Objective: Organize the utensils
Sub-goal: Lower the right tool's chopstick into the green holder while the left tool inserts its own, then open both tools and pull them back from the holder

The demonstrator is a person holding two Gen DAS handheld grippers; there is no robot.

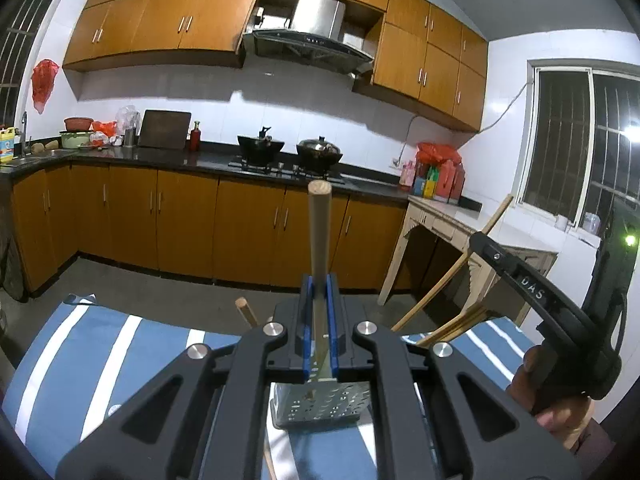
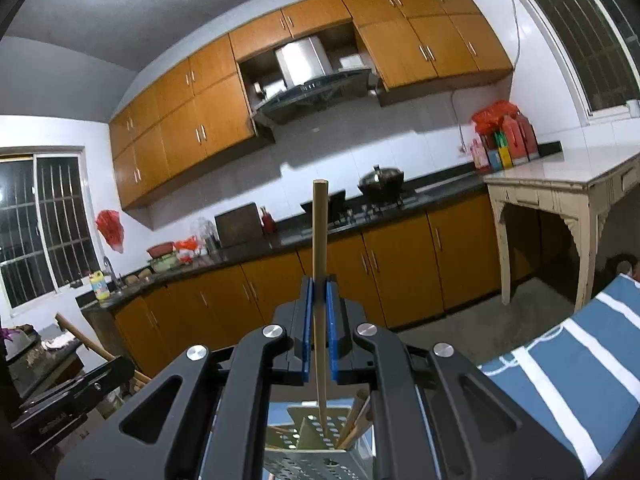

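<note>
L gripper: blue pads closed tight on a thick wooden handle, which sticks up and fwd past the fingertips. R gripper: also clamped, on a thinner wooden stick, prob. a chopstick, upright betw. the pads, its lower end running down twd the holder below.

Under both sits a perforated metal utensil holder, standing on a blue cloth w/ white stripes. In the right wrist view the holder has more wooden sticks leaning in its right compartment. Another wooden handle end pokes up just left of the L gripper.

From the L side, the R gripper's black body shows at right w/ chopsticks slanting near it. Beyond: orange cabinets, dark counter, two woks on the stove.
</note>
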